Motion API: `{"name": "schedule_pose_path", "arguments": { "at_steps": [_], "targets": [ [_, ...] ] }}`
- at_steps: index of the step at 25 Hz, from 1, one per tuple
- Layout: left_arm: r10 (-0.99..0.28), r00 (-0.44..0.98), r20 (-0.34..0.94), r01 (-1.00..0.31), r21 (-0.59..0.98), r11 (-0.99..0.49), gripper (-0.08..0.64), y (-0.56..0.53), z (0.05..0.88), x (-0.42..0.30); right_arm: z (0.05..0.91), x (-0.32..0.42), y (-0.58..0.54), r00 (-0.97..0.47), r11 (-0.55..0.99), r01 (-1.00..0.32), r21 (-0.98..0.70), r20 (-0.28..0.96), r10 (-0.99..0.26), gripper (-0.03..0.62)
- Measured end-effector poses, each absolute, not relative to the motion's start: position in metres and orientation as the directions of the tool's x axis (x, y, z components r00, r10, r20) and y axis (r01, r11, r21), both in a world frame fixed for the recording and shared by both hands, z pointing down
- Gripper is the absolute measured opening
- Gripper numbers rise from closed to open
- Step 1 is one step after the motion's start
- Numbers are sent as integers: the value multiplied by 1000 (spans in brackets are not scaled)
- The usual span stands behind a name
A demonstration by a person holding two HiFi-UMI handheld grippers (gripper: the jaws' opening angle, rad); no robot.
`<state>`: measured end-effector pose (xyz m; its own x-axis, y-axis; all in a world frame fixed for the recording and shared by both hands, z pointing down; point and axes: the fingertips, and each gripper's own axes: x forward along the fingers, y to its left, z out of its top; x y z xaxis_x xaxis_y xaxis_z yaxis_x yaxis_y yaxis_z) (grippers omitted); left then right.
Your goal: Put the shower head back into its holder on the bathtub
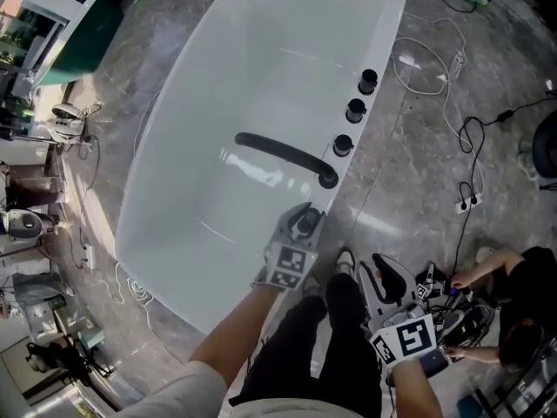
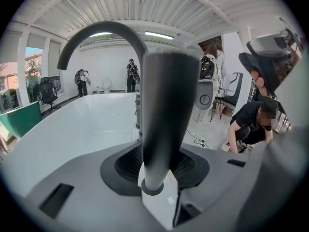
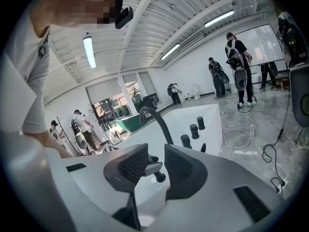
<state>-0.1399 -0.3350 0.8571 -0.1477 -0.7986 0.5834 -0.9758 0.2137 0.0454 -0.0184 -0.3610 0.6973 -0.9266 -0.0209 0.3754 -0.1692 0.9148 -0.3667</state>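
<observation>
The dark shower head (image 2: 166, 120) stands upright on the near rim of the white bathtub (image 1: 218, 103), its foot in the round holder (image 2: 153, 188). My left gripper (image 2: 154, 166) has its ribbed pads on either side of the handle, jaws wide and open. In the head view the left gripper (image 1: 301, 232) sits at the rim just below the black faucet spout (image 1: 278, 155). My right gripper (image 1: 379, 277) hovers beside the tub over the floor. Its jaws (image 3: 157, 163) stand a little apart with nothing in them.
Three black knobs (image 1: 355, 110) line the tub's right rim beyond the spout. White and black cables (image 1: 452, 85) trail over the grey floor to the right. A person in black (image 1: 513, 303) crouches at the lower right. A green tub (image 1: 78, 42) stands at upper left.
</observation>
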Motion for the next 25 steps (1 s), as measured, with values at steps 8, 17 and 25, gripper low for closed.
{"name": "schedule_pose_path", "arguments": {
  "at_steps": [8, 17, 25],
  "targets": [
    [-828, -143, 542, -974, 74, 216, 133, -317, 773, -126, 672, -35, -341, -927, 919, -134, -372, 376, 17, 112],
    [-890, -135, 436, -971, 122, 207, 90, -299, 633, -100, 611, -45, -320, -925, 937, -115, -330, 380, 20, 100],
    [-928, -142, 343, -947, 225, 229, 12, -286, 522, -76, 540, -42, -302, -942, 969, -76, -236, 334, 7, 66]
  ]
}}
